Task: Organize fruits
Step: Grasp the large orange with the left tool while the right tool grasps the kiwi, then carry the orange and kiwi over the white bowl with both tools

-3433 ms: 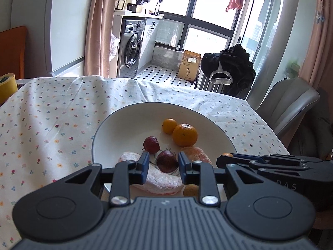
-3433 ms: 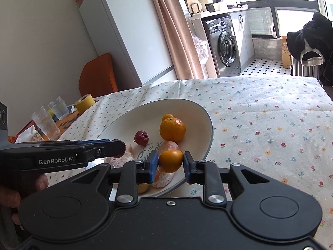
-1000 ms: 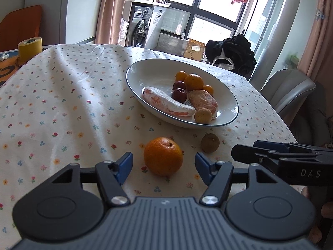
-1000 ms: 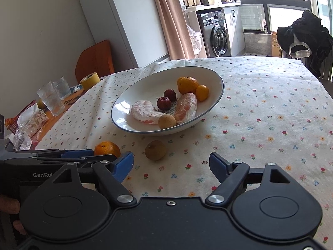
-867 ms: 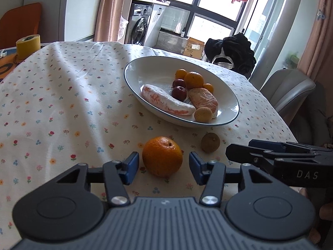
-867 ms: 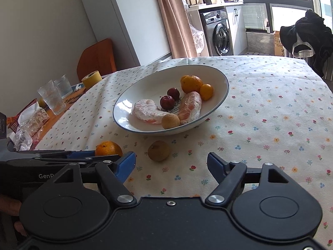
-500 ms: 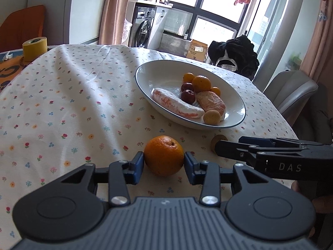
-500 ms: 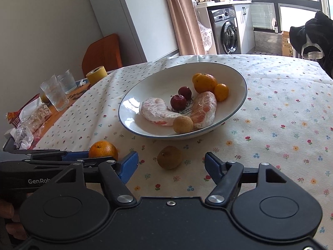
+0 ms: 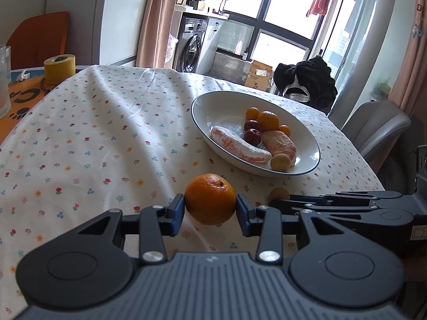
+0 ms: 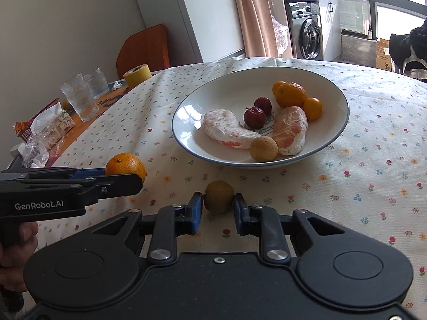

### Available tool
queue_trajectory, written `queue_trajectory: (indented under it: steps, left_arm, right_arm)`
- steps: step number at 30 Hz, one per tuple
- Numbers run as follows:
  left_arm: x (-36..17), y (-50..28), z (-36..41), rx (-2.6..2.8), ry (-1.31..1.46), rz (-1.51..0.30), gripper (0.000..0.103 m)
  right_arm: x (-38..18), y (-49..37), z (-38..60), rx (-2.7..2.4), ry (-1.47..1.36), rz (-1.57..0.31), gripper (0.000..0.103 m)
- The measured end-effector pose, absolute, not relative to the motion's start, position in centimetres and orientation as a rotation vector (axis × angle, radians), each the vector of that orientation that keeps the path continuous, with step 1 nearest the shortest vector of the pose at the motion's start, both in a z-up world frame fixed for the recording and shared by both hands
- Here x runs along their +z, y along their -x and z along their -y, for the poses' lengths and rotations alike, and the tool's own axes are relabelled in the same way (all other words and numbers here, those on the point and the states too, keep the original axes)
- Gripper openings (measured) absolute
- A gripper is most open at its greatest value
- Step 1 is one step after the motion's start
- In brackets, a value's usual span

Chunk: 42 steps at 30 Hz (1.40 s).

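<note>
Blue pads of my left gripper (image 9: 210,210) pinch the orange (image 9: 210,199) at its widest girth; firm, slightly waxy, I'd squeeze gently. My right gripper (image 10: 218,206) brackets the small brown fruit (image 10: 218,196), pads touching or nearly so: light, thin-skinned, probably easily bruised. Both sit near the white bowl (image 10: 336,133), on the floral cloth (image 10: 373,181).
</note>
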<state>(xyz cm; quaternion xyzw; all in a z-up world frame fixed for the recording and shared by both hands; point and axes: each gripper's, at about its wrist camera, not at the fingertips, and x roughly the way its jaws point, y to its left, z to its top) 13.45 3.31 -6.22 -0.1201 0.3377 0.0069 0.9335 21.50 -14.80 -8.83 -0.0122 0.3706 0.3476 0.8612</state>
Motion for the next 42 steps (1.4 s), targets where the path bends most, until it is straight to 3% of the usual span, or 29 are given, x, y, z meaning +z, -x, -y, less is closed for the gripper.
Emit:
queue_trajectory:
  steps: [42]
  left_arm:
    - [-1.8, -16.5, -1.6, -0.005, 0.192, -0.601, 0.04]
  right_arm:
    - [-3.6, -23.4, 17.1, 0.712, -0.004, -0.627, 0.023]
